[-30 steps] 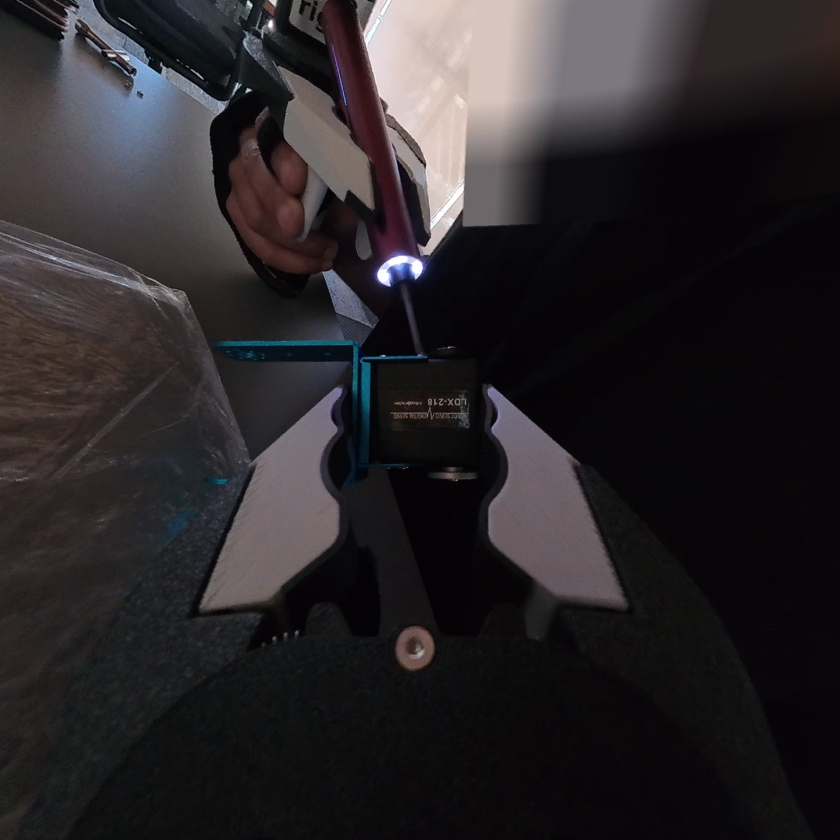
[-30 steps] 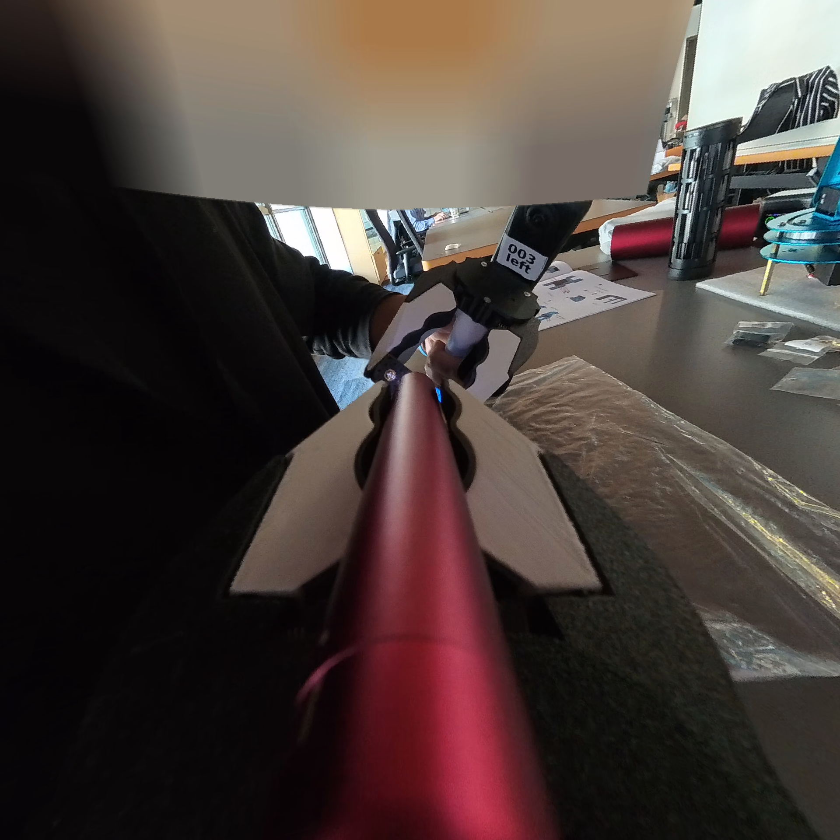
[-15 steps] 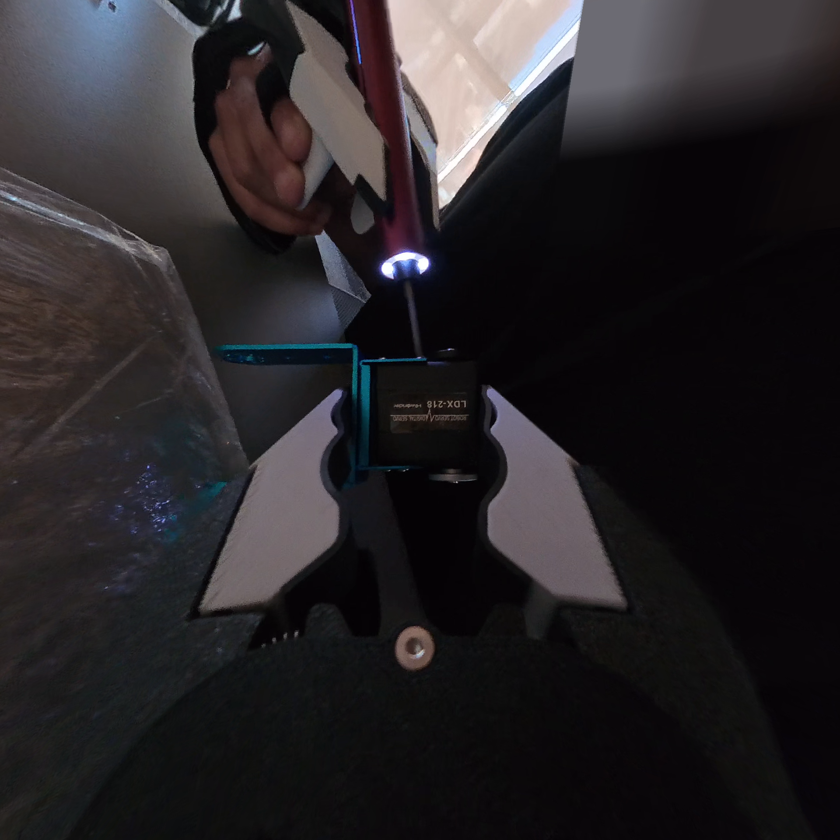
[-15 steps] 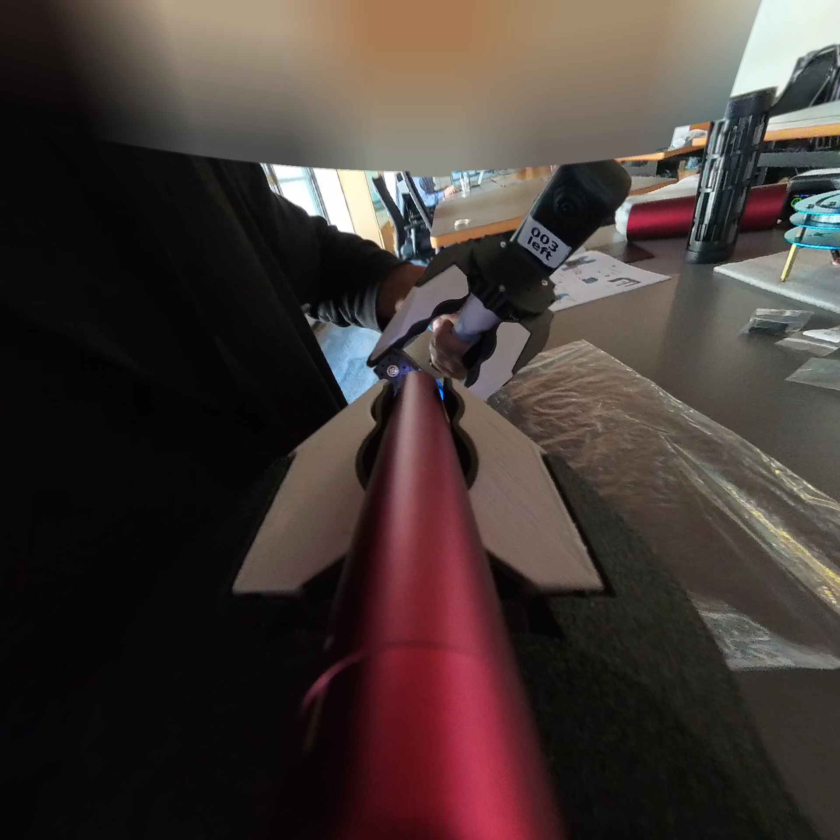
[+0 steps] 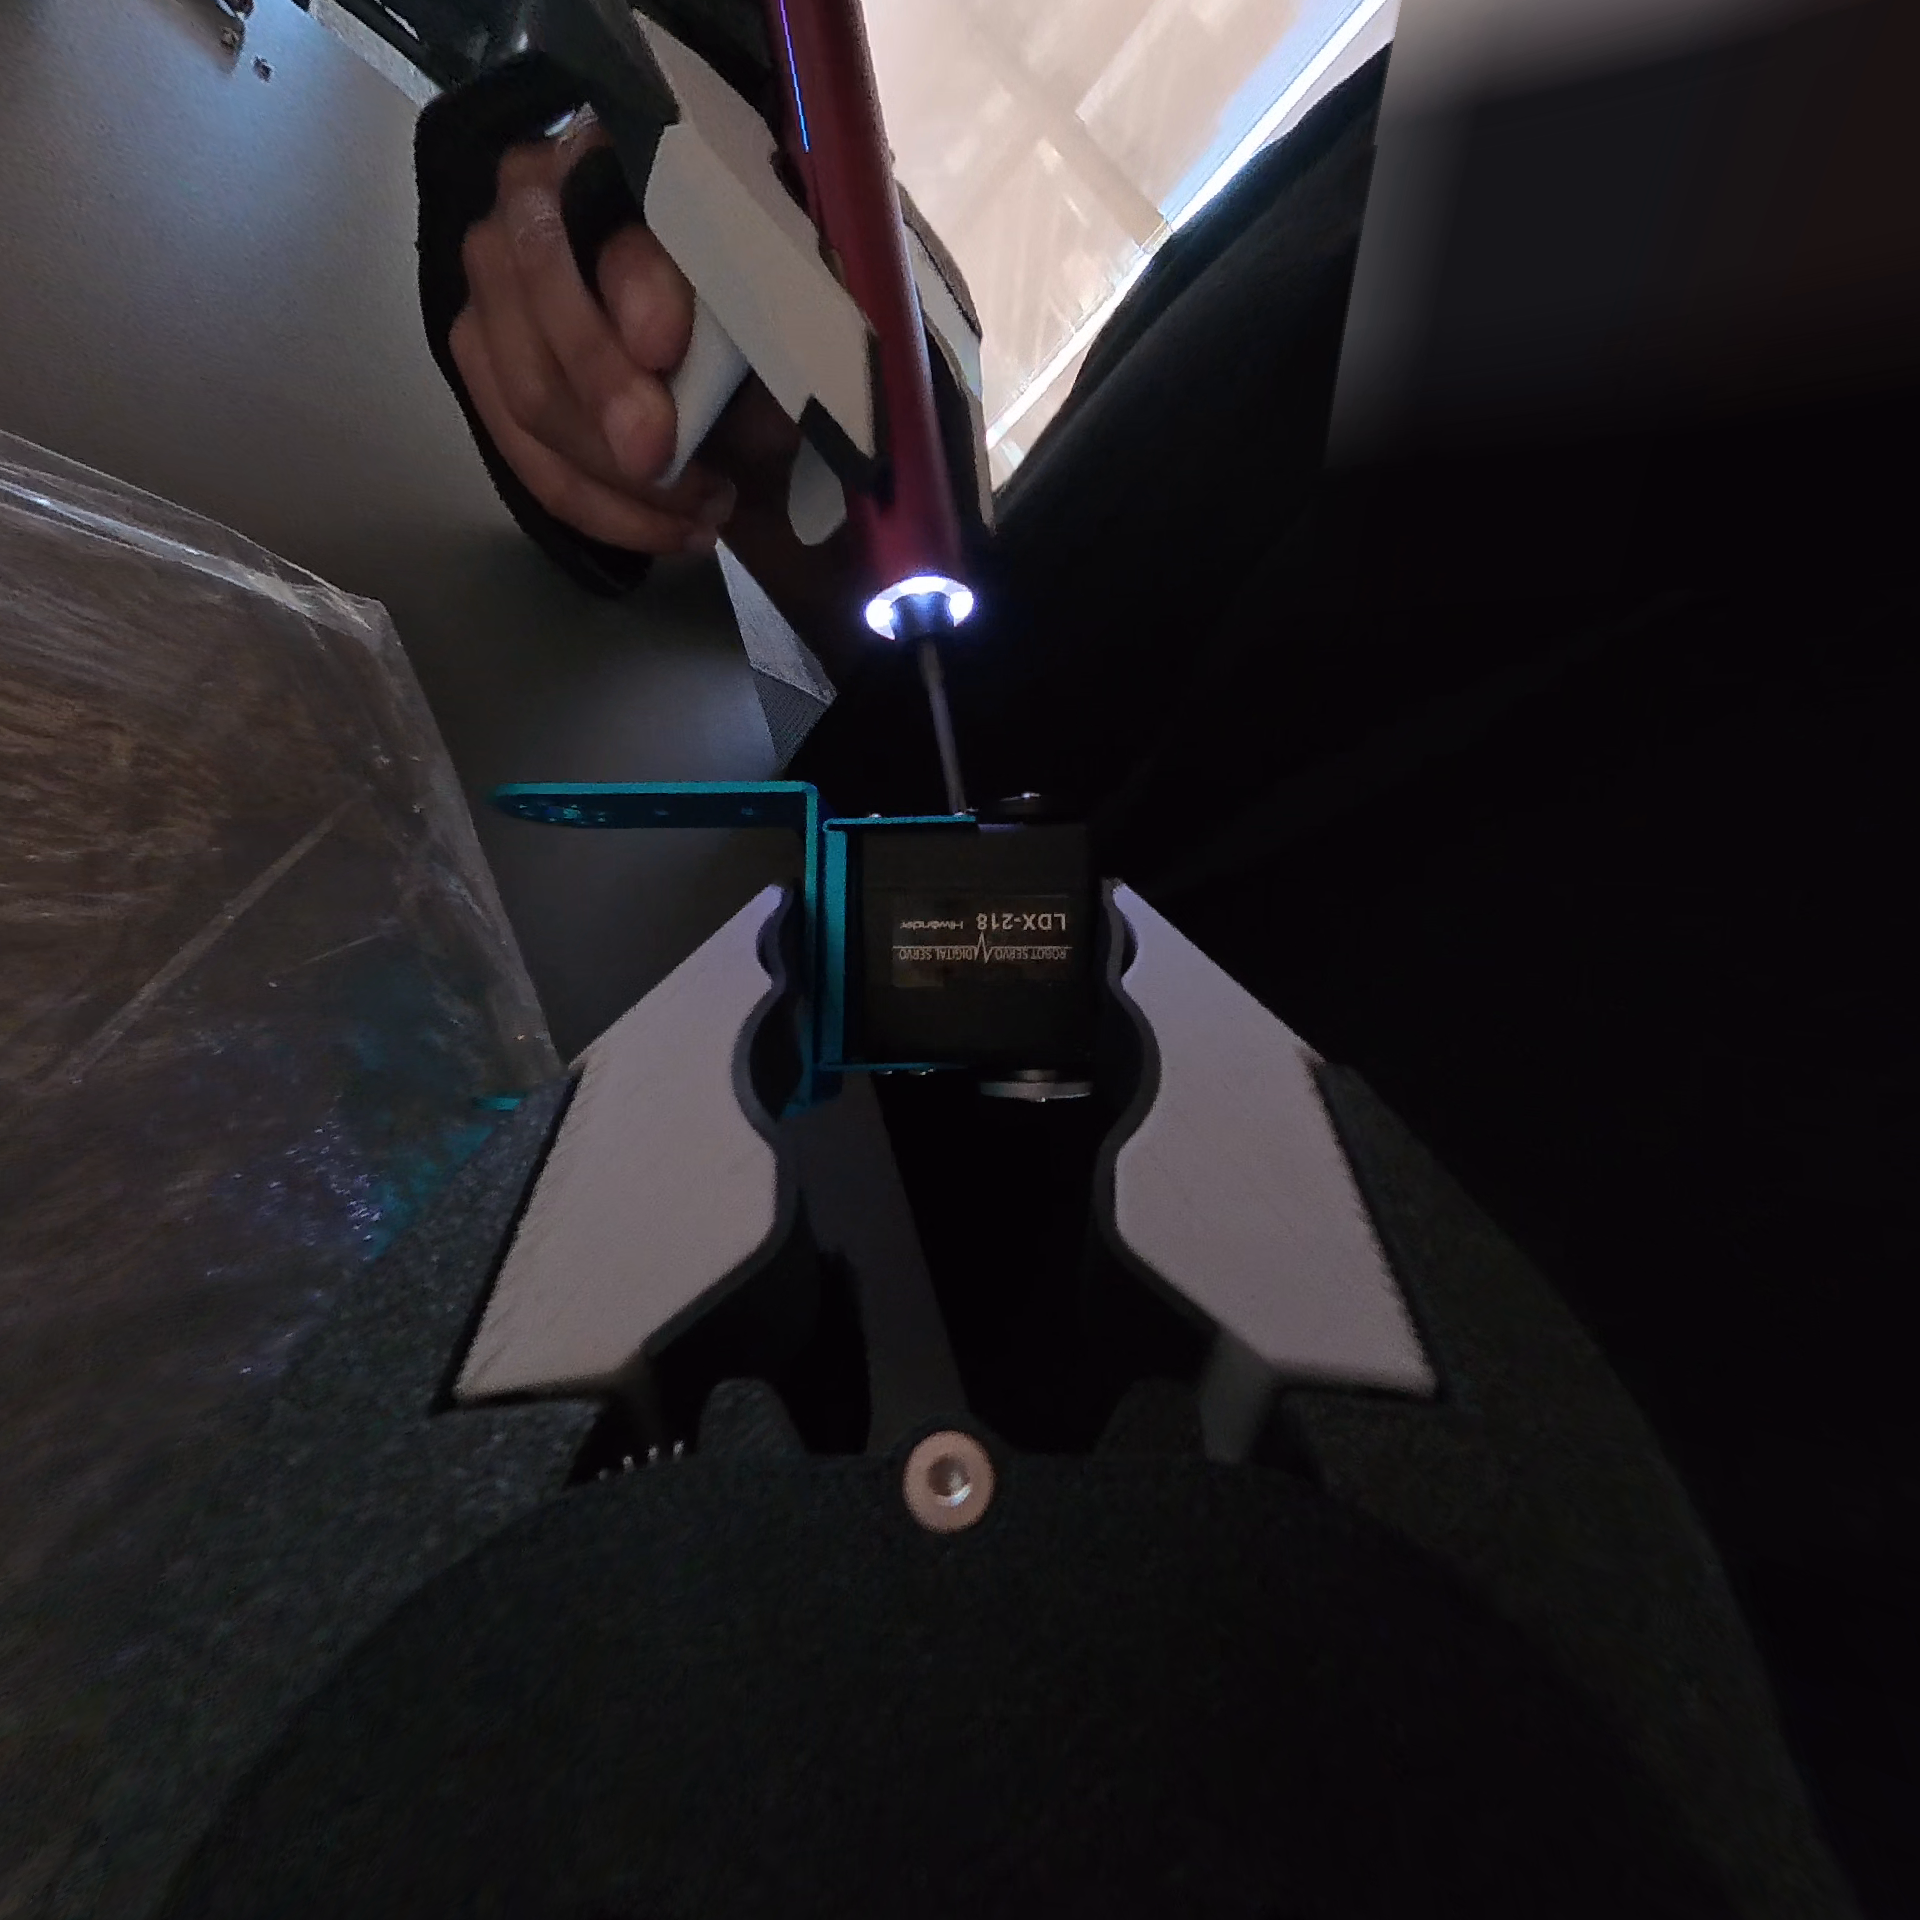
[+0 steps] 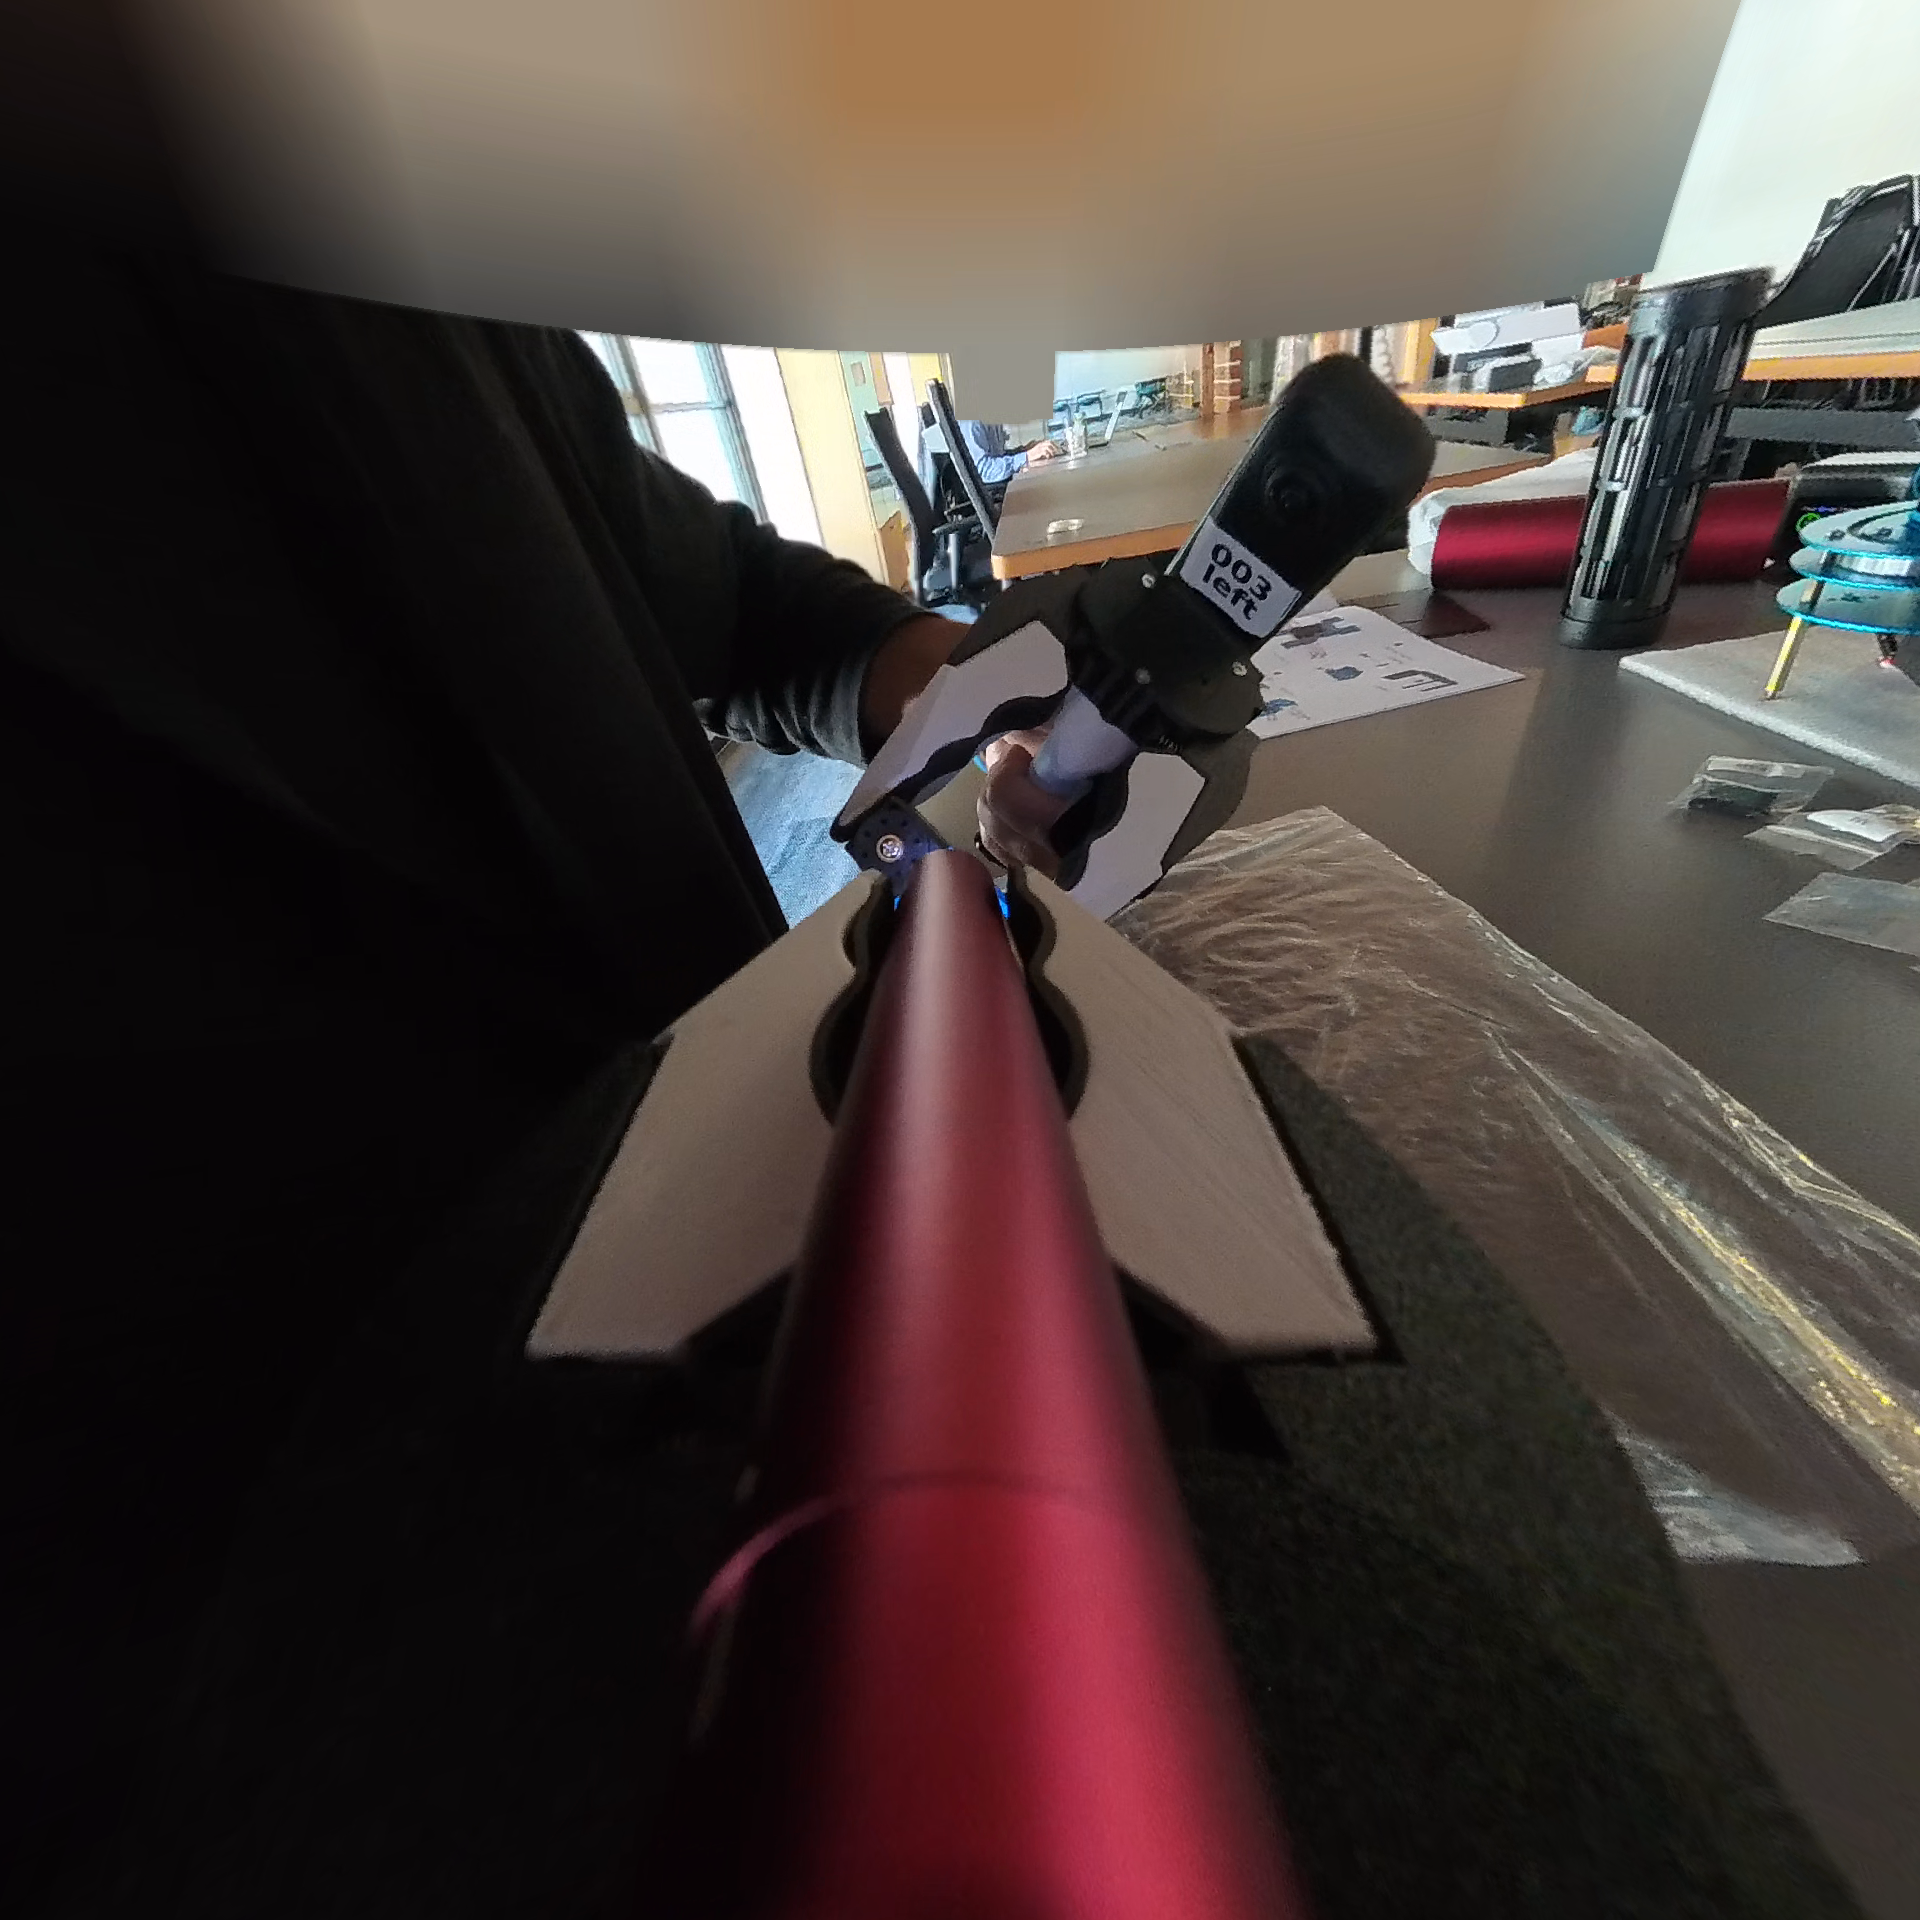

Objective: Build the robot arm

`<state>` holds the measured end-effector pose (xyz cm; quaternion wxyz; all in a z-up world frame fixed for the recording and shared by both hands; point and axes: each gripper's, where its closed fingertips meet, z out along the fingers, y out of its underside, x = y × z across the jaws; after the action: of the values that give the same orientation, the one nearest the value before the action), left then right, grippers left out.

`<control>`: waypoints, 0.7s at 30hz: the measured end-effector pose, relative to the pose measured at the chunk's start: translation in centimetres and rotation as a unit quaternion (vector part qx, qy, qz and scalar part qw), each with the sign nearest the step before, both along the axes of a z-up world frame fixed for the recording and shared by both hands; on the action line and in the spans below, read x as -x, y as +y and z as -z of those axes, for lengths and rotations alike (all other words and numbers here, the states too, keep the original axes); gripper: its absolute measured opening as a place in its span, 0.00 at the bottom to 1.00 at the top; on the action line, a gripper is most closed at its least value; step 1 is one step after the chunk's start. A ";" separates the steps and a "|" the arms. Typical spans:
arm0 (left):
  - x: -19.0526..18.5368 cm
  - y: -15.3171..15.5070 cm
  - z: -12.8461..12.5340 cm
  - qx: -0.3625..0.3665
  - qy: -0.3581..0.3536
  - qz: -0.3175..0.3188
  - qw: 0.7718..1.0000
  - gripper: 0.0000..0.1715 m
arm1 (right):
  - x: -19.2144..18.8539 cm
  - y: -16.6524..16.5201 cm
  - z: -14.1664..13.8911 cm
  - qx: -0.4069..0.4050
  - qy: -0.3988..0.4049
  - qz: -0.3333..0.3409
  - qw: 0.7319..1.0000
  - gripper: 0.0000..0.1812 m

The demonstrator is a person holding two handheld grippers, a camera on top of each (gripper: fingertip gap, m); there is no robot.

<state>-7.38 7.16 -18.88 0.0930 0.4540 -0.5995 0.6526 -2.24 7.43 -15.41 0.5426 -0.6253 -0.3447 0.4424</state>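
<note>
My left gripper (image 5: pixel 951 935) is shut on a black servo block (image 5: pixel 971 951) that sits in a blue metal bracket (image 5: pixel 717 816). My right gripper (image 6: pixel 945 925) is shut on a dark red electric screwdriver (image 6: pixel 966 1299). In the left wrist view the screwdriver (image 5: pixel 883 312) comes down from above with its tip light on, and its thin bit (image 5: pixel 945 727) touches the top of the bracket at the servo. In the right wrist view the left gripper (image 6: pixel 1039 727) with the bracket end and a screw (image 6: pixel 889 847) sits just past the screwdriver's tip.
A crinkled clear plastic bag (image 6: pixel 1507 1091) lies on the dark table (image 6: pixel 1558 748), seen also in the left wrist view (image 5: pixel 208 831). Small bagged parts (image 6: pixel 1756 800), a printed sheet (image 6: pixel 1371 665), a black mesh cylinder (image 6: pixel 1652 468) and blue discs (image 6: pixel 1860 561) stand farther back. A person's dark torso (image 6: pixel 312 935) is close on the left. My right fingertips sit around 7 cm from my left ones.
The screwdriver has tilted a little more upright, with the right hand shifting up in the left wrist view. The bit stays on the bracket. Both grips are unchanged.
</note>
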 end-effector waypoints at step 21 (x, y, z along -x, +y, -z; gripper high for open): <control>-3.1 10.4 8.7 -0.486 0.131 -0.293 0.813 0.32 | -3.9 3.6 1.1 0.042 -0.028 0.129 0.990 0.13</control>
<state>-4.23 17.54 -27.63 -0.2573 0.6754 -0.6594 0.2069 1.69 11.03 -16.54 0.5586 -0.6991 -0.2572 0.3648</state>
